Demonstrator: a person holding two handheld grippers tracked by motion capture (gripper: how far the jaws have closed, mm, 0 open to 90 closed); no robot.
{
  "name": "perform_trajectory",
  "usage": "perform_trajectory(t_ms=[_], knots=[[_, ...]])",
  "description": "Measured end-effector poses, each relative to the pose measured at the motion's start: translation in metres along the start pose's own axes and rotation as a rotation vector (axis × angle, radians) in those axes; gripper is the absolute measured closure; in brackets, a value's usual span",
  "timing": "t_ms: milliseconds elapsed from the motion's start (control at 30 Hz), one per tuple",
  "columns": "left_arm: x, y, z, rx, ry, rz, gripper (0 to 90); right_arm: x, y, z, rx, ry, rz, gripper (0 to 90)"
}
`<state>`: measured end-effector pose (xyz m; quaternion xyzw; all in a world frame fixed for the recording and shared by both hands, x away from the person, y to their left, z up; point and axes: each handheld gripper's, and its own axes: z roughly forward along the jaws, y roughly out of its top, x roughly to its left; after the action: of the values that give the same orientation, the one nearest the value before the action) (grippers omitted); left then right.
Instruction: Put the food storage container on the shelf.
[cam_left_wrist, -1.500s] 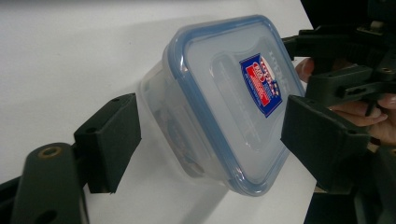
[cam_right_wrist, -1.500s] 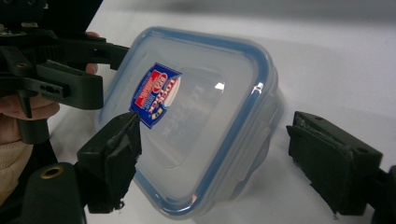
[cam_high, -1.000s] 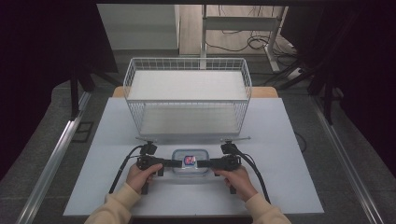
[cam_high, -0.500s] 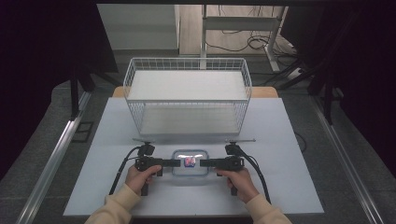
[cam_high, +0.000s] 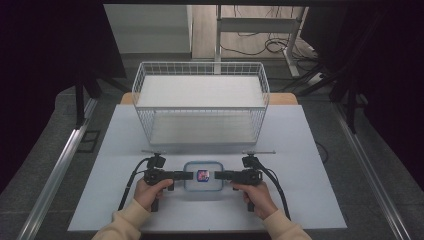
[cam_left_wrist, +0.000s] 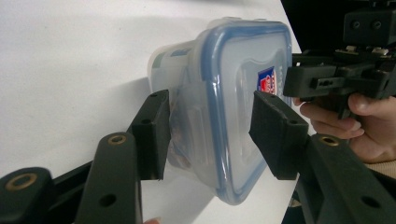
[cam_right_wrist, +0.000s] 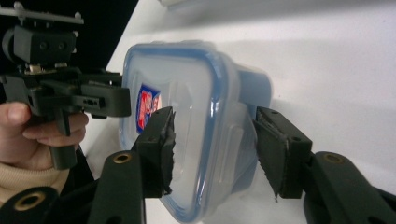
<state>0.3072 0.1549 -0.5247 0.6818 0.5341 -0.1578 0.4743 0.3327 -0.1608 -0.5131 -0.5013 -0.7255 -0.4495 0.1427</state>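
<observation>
Room: dark curtains hang on both sides of your white desk; cables lie on the floor beyond its far edge.
Desk: a white wire basket stands at the middle of the far edge, well apart from your hands.
Container: a clear plastic food container with a blue-rimmed lid and a small red and blue label sits near the middle of the near edge, between your two tongs.
Left tongs: your left gripper comes in from the container's left side. In the left gripper view its jaws straddle that end of the container, one beside the lid's face, one beside the wall below; they have just been closing, and you cannot tell from the pictures whether both pads press yet.
Right tongs: your right gripper comes in from the opposite side. In the right gripper view its jaws have just clenched, one pad on the lid's face, the other against the latch side, grasping the container.
Hands: each hand wraps its gripper's handle just inside the near edge.
</observation>
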Motion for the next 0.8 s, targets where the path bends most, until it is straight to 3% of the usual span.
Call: perform_trajectory(t_ms=[133,600,800], knots=[[0.0,0.0,0.0,0.001,0.001,-0.011,50.2,0.001,0.0,0.0,-0.004,-0.002,-0.006,49.9],[-0.004,0.002,-0.002,-0.002,0.002,0.01,50.5,0.003,0.002,-0.003,-0.014,0.003,-0.023,50.3],[-0.01,0.006,-0.007,-0.014,0.003,0.03,50.5,0.009,0.007,-0.008,-0.033,0.001,-0.055,50.3]])
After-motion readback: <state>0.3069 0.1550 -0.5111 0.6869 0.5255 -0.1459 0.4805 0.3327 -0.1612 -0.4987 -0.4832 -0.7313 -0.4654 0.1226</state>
